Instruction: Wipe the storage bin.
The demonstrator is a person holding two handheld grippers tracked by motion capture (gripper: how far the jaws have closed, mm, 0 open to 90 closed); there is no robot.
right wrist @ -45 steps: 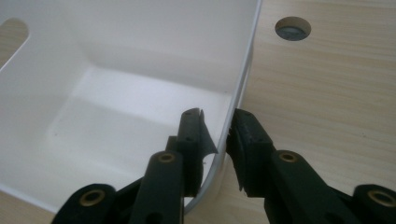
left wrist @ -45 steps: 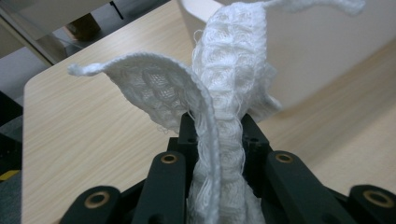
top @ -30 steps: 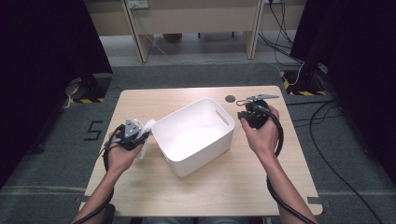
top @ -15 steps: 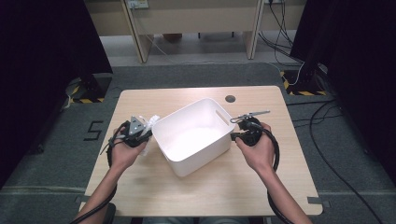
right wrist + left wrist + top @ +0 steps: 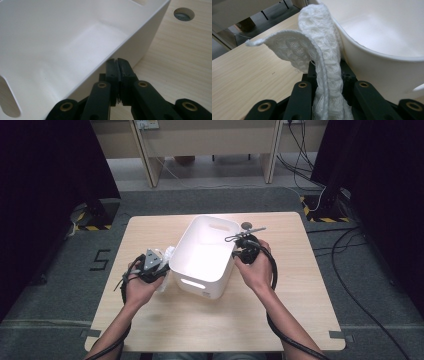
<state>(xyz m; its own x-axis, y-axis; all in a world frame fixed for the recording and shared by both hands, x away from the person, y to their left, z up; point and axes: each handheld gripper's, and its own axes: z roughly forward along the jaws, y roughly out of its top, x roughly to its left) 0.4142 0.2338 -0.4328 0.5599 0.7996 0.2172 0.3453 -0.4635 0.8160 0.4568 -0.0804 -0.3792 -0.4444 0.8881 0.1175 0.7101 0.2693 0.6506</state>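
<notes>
Both forearms come in from the bottom of the high view, bare to the elbow, each hand wrapped around its own tongs. The left hand (image 5: 137,287) sits low at the left, palm down, its left tongs (image 5: 159,266) pointing forward and to the right, a grey three-cornered plate on top. Their jaws are pressed together with white fabric pinched between them. The right hand (image 5: 257,270) reaches further forward, wrist angled inward. The right tongs (image 5: 117,62) point left, jaws closed pad against pad with nothing between them.
</notes>
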